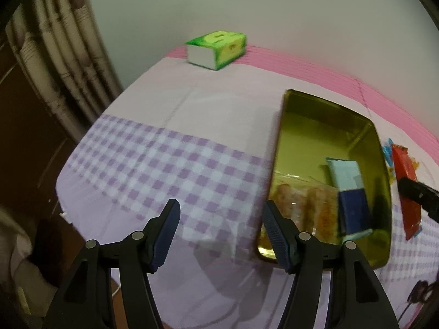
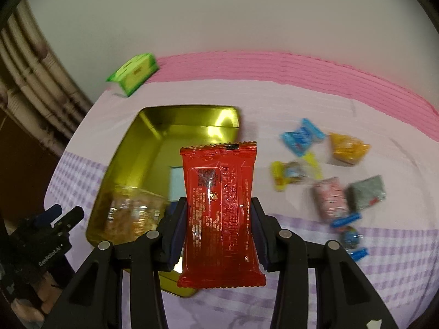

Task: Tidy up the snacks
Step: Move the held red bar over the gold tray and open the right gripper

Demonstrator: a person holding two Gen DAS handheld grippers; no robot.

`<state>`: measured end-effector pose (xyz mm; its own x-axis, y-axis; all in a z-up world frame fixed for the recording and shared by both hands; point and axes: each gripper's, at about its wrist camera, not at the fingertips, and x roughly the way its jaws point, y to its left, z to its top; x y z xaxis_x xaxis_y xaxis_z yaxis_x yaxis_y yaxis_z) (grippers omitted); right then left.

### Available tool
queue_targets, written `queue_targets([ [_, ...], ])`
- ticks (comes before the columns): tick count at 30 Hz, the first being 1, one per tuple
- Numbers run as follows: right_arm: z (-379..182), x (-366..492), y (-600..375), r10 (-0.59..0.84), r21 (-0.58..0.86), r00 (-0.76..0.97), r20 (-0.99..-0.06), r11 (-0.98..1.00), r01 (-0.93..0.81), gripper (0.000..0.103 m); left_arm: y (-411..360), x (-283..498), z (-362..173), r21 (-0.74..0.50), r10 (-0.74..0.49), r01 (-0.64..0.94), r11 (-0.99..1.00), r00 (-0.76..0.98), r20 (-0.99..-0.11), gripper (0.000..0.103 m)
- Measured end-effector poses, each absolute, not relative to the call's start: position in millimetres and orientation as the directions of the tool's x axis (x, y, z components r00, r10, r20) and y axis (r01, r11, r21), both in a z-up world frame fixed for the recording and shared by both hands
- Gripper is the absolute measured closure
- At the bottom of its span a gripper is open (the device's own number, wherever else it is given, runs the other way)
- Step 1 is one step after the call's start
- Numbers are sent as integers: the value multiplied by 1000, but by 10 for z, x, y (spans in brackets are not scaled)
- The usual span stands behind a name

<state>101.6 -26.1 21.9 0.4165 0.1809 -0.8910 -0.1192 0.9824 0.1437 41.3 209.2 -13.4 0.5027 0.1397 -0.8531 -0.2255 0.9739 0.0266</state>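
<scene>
Red snack packet (image 2: 221, 213), long axis upright mid-frame, pinched by right gripper (image 2: 219, 233) over gold tin (image 2: 153, 126); left gripper (image 1: 221, 235) spread, empty.

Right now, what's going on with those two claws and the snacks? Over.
Right gripper shut on red packet, above gold tin. Left gripper open, empty. Loose snacks beside tin. Nothing in the way.

R tool (image 2: 219, 230) clamps red snack pack (image 2: 219, 213) w/ gold tin (image 2: 137, 148) behind.
</scene>
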Motion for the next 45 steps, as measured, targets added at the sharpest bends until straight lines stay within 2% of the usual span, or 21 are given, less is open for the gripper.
queue_targets([
  [10, -5, 1107, 272, 199, 147, 368, -908, 975, -164, 63, 2188, 419, -142, 16, 148, -261, 965, 496, -856, 40],
  [27, -309, 1128, 414, 156, 111, 328, -932, 982, -152, 63, 2253, 434, -190, 2, 146, -288, 958, 476, -867, 40],
  [45, -212, 1066, 383, 189, 131, 342, -920, 974, -186, 58, 2201, 439, -200, 6, 144, -279, 960, 476, -867, 40],
])
